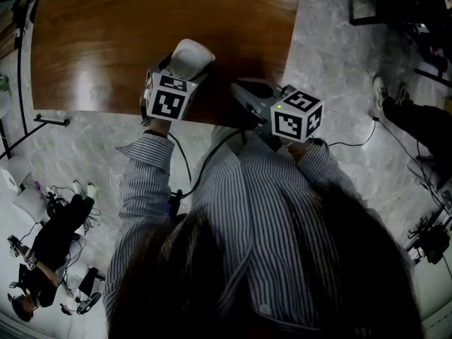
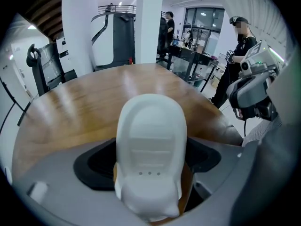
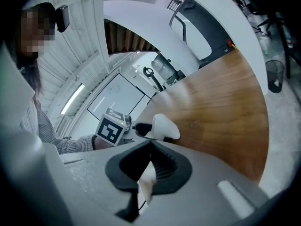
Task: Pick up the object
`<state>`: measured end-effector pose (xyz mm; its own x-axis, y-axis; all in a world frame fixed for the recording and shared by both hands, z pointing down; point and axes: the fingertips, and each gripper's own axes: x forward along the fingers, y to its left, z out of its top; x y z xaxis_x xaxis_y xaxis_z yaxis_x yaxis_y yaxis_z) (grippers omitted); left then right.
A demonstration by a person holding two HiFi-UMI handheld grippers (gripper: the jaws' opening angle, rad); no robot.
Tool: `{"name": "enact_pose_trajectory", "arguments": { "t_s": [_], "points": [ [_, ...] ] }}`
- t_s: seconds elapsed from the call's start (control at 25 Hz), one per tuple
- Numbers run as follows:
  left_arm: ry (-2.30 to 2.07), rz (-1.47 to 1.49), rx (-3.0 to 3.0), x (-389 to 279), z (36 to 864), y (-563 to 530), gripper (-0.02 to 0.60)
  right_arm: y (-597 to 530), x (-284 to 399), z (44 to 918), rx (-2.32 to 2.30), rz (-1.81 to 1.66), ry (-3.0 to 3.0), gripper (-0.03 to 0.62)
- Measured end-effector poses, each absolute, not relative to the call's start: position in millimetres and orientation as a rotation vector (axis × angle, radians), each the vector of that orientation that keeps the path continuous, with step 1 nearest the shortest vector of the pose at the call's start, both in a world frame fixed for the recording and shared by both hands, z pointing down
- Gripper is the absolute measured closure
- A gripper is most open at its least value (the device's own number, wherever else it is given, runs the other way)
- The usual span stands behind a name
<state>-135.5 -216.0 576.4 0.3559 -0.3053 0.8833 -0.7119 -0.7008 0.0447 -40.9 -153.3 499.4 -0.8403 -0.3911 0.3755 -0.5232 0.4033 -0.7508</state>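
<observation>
My left claw [image 1: 189, 55], centre left in the head view, hangs over the near edge of the wooden table [image 1: 99, 41], its white jaws pressed together on nothing. My right claw [image 1: 246, 94], just right of it, is closed and empty too. No view shows the object, so I'd locate it first, then spread 1 claw's jaws before lowering.

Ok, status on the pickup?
Left gripper shut on the white rounded object, at the wooden table's near edge. Right gripper shut, empty, alongside. Nothing seen in the way.
</observation>
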Motion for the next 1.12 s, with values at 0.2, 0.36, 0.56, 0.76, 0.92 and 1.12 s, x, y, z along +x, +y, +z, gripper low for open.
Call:
{"name": "enact_pose_trajectory", "arguments": {
  "t_s": [0.2, 0.36, 0.56, 0.76, 0.92, 1.12],
  "points": [
    [-0.890, 1.279, 2.173, -137, 576, -215, 0.127, -156, -43, 492, 0.818, 1.396, -2.530, 0.592],
    [-0.883, 1.188, 2.183, -132, 567, -205, 0.127, -152, -40, 481, 0.810, 1.359, -2.557, 0.592],
    [-0.917, 0.972, 2.188, -121, 539, -208, 0.127, -168, -32, 461, 0.829, 1.271, -2.608, 0.592],
    [-0.941, 0.797, 2.214, -119, 507, -211, 0.127, -177, -35, 442, 0.824, 1.165, -2.629, 0.592],
    [-0.922, 0.541, 2.229, -107, 473, -212, 0.127, -181, -36, 427, 0.809, 1.085, -2.644, 0.592],
    [-0.914, 0.252, 2.215, -104, 440, -212, 0.127, -183, -43, 417, 0.765, 1.058, -2.664, 0.592]
  ]
}}
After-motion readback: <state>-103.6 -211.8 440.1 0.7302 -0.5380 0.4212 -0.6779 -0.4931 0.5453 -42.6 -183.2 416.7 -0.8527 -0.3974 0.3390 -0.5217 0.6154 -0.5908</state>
